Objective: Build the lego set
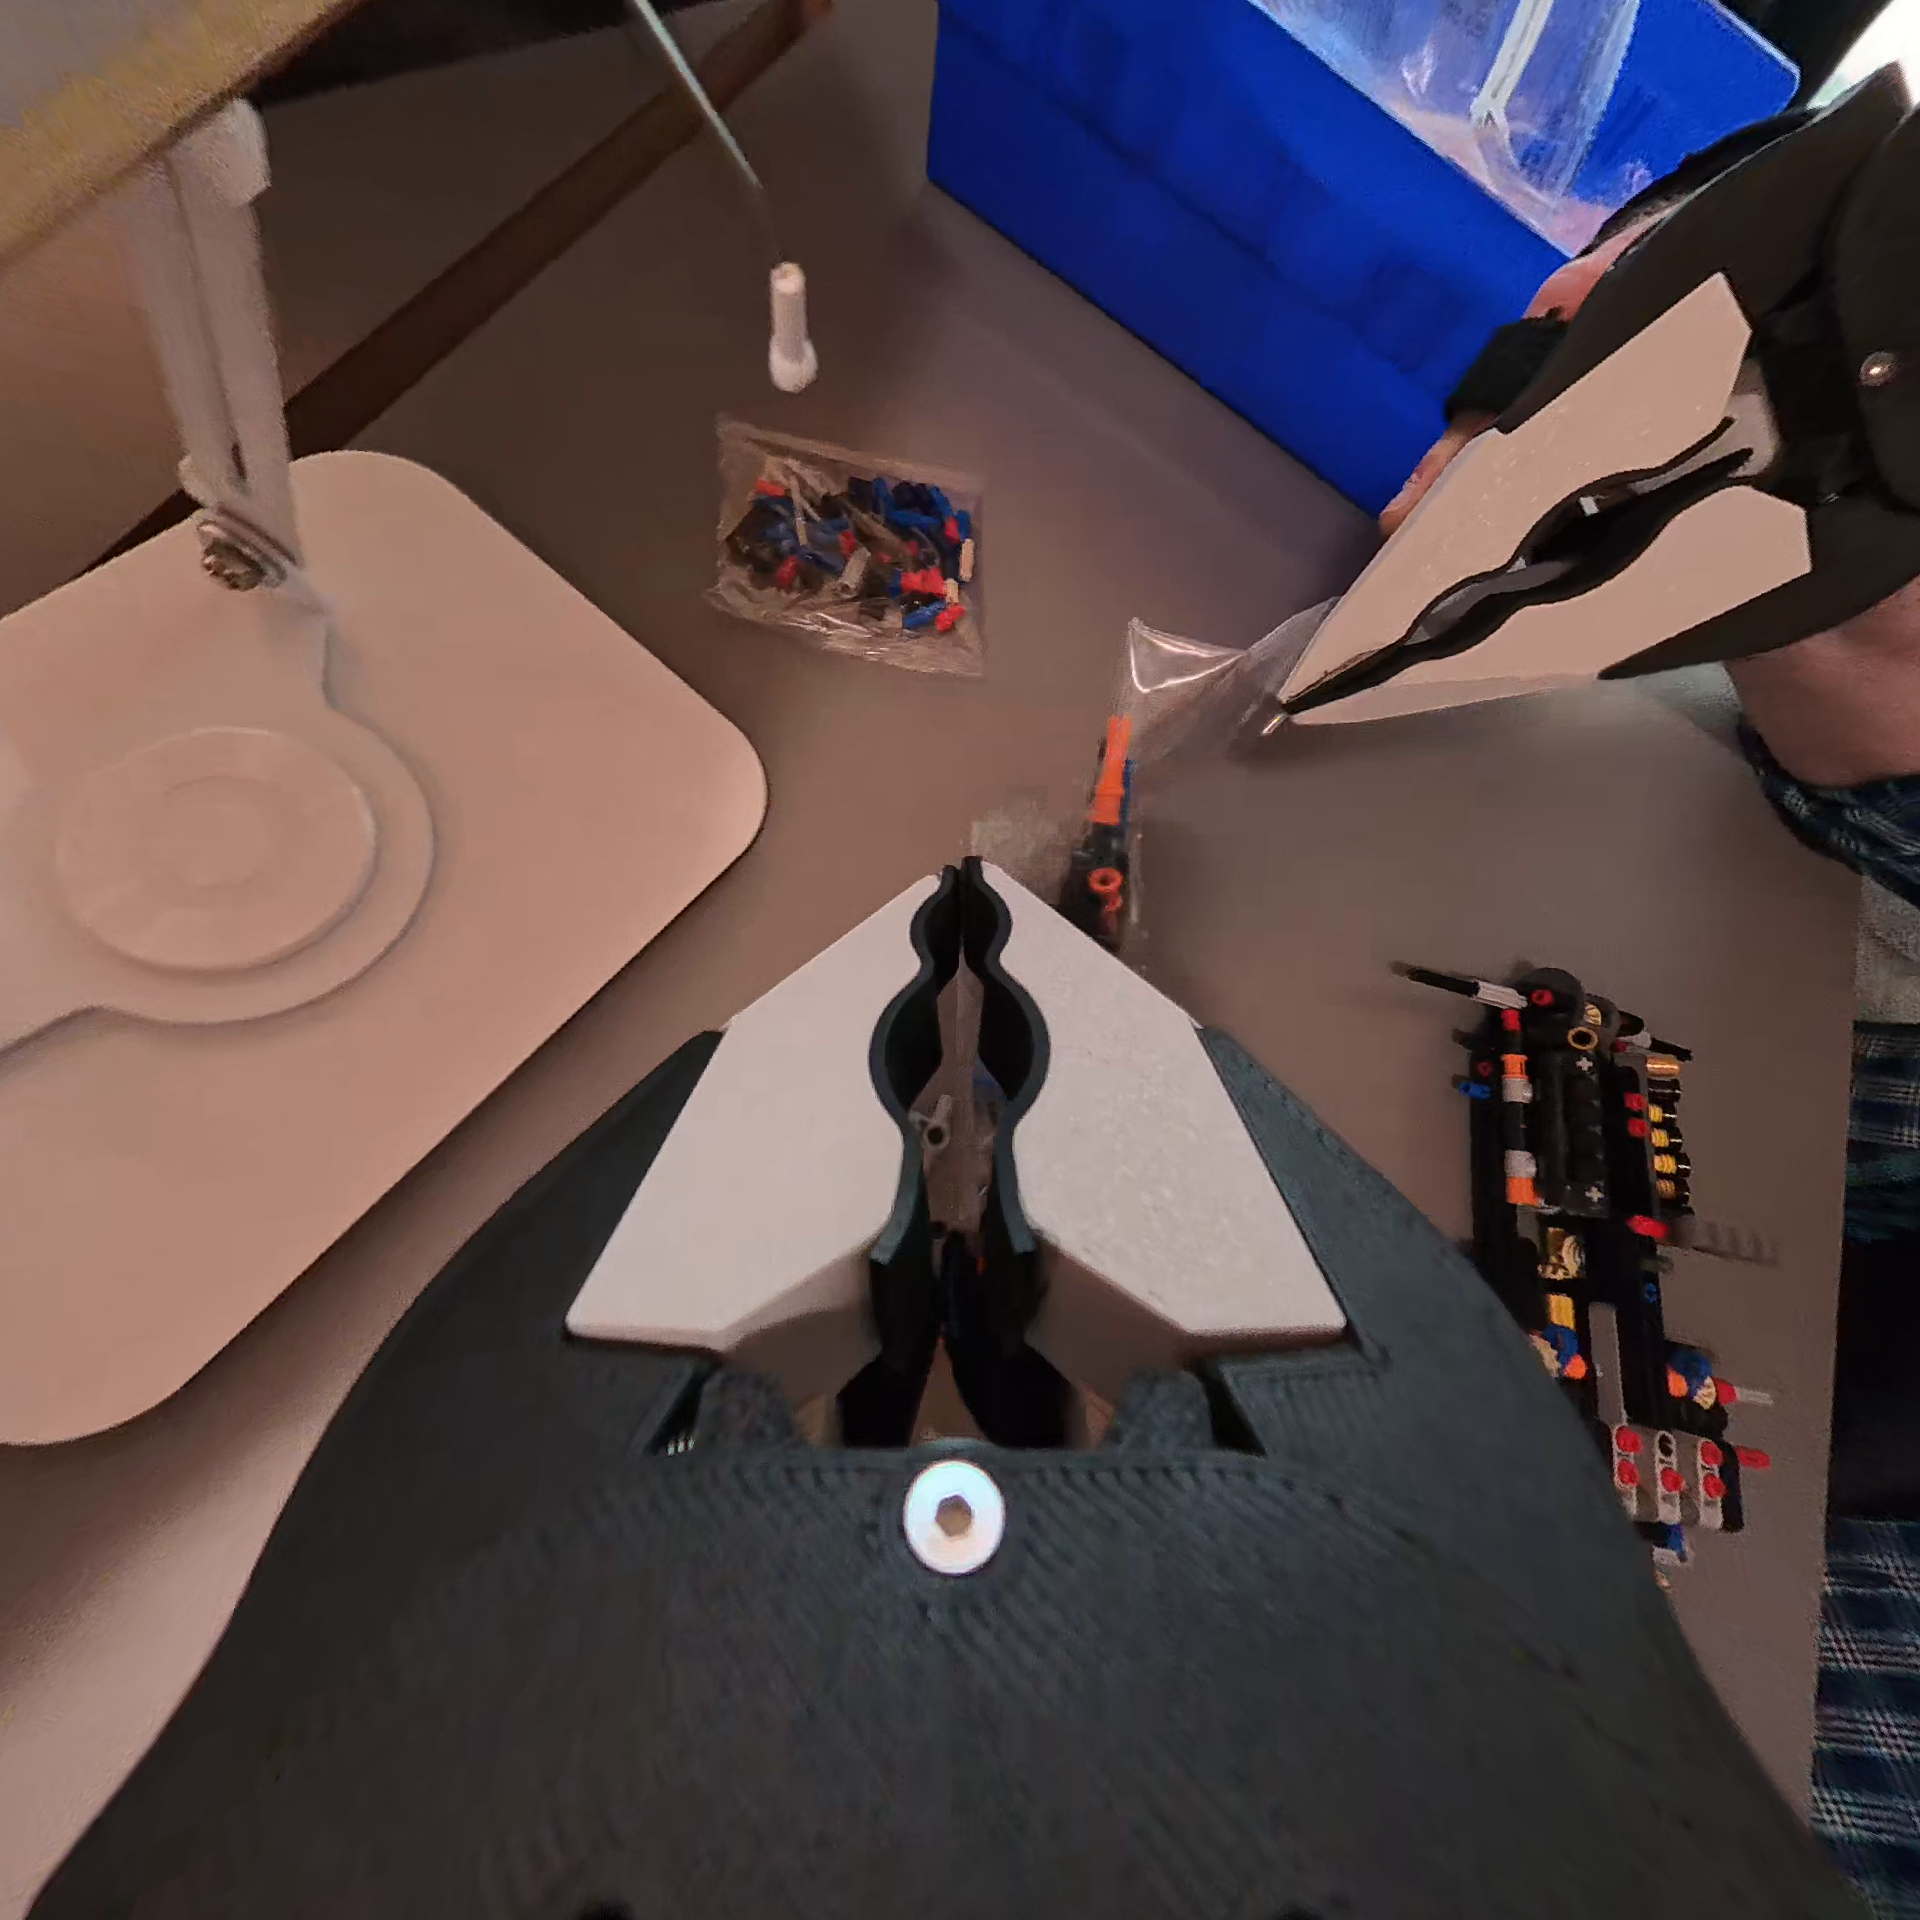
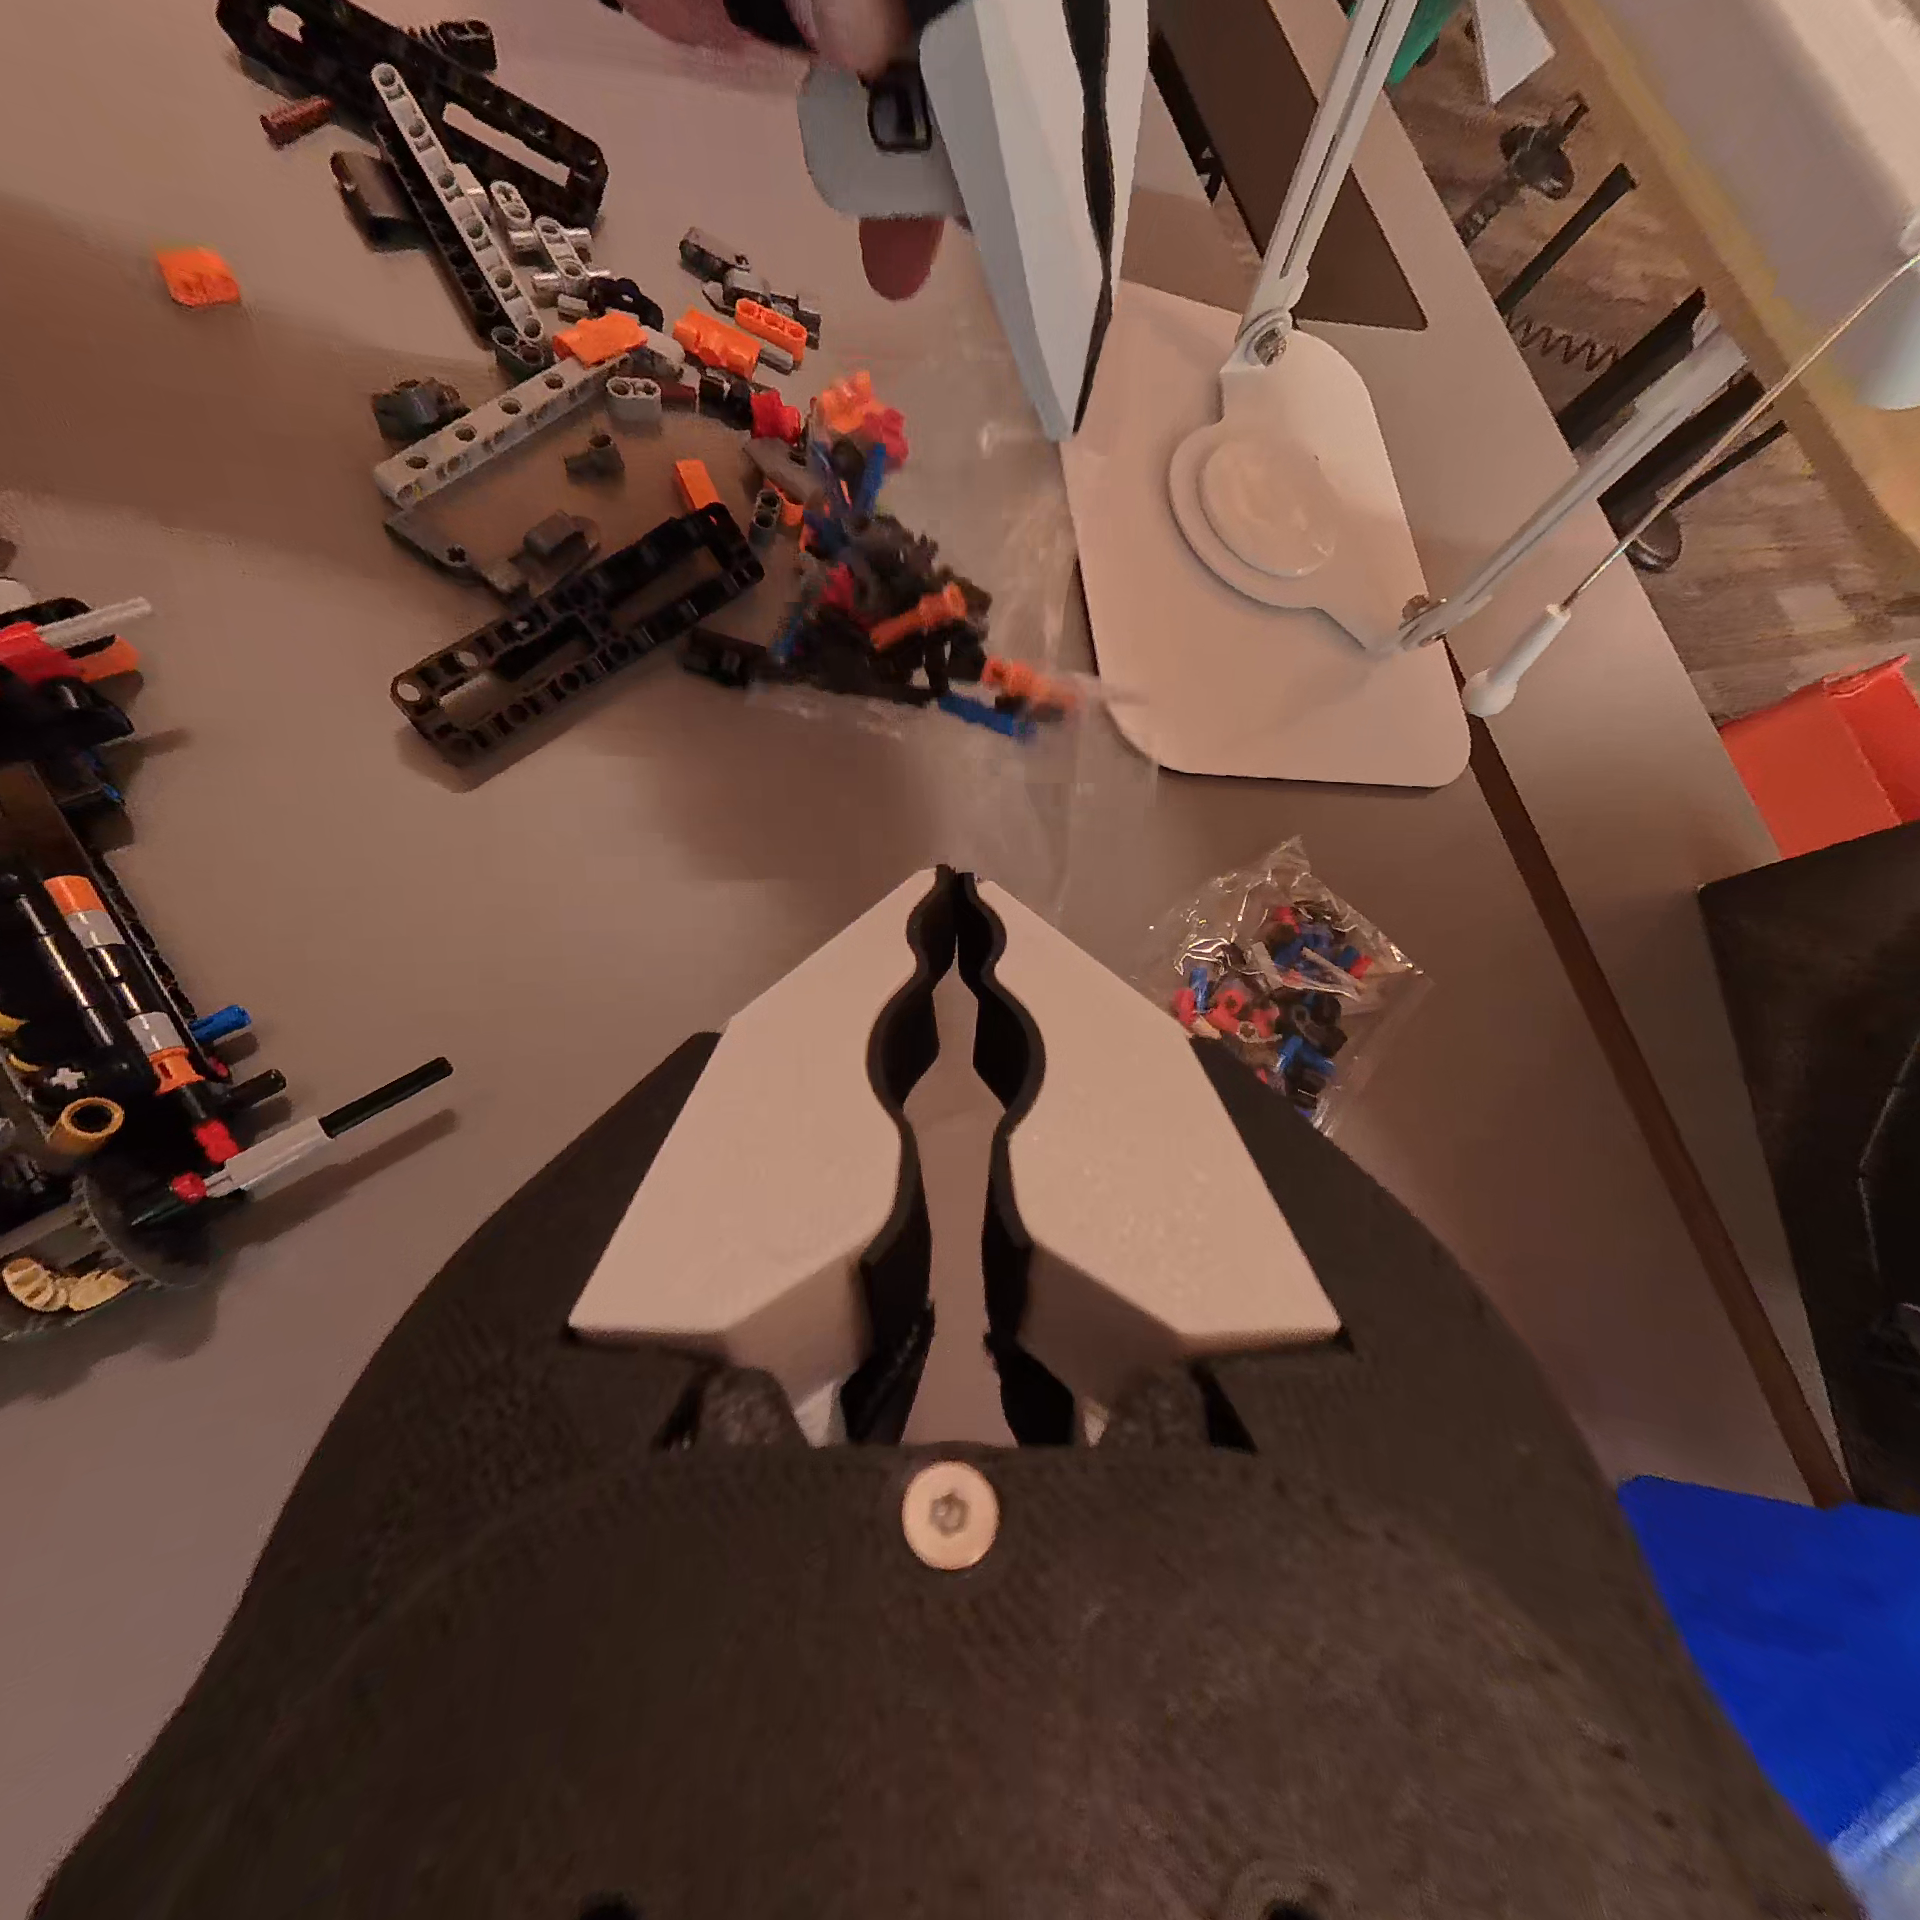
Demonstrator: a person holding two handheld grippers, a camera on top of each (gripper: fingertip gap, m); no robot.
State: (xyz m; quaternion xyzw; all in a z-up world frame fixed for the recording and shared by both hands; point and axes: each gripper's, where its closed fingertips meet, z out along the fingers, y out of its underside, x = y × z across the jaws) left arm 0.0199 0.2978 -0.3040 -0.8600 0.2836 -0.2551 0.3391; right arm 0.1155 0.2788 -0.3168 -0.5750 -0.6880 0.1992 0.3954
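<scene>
Left wrist view: both grippers, left gripper (image 1: 961,873) and right gripper (image 1: 1283,717), clamp a clear parts bag (image 1: 1184,675) above the counter (image 1: 1299,883) beside the half-built model (image 1: 1590,1226); tearing could scatter pieces.

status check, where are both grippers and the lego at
Left gripper and right gripper shut on one clear bag, stretched between them. Part-built lego model untouched on table. Sealed parts bag beside; lamp base close.
</scene>
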